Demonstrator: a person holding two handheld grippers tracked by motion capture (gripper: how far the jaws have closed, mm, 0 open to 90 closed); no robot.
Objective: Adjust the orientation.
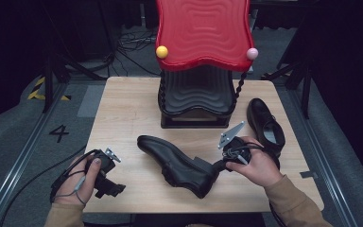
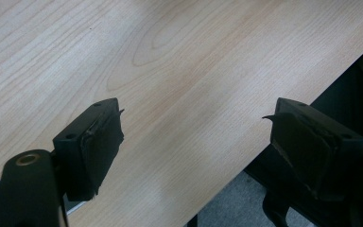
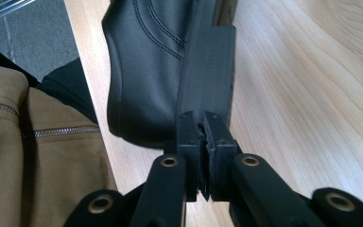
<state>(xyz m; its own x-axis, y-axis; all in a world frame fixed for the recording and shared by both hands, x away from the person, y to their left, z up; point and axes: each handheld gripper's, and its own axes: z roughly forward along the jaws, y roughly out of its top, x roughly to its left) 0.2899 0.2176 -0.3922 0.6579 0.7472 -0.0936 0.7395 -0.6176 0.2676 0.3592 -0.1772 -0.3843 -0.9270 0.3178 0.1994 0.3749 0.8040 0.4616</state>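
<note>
Right gripper (image 1: 216, 165) pinched shut at heel of black boot (image 1: 177, 163) lying on its side just before the red rack (image 1: 203, 33); left gripper (image 1: 108, 182) gaping, idle; confirm grip before lifting.

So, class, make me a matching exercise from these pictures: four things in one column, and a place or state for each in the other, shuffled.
Things:
1. black leather shoe on its side
2. second black leather shoe
3. left gripper
4. right gripper

States:
A. jaws wide apart over bare wood
B. upright near the table's right edge
C. jaws closed at the shoe's heel
D. lying at the middle of the light wooden table

Pairs: 1-D, 2-B, 3-A, 4-C
</note>
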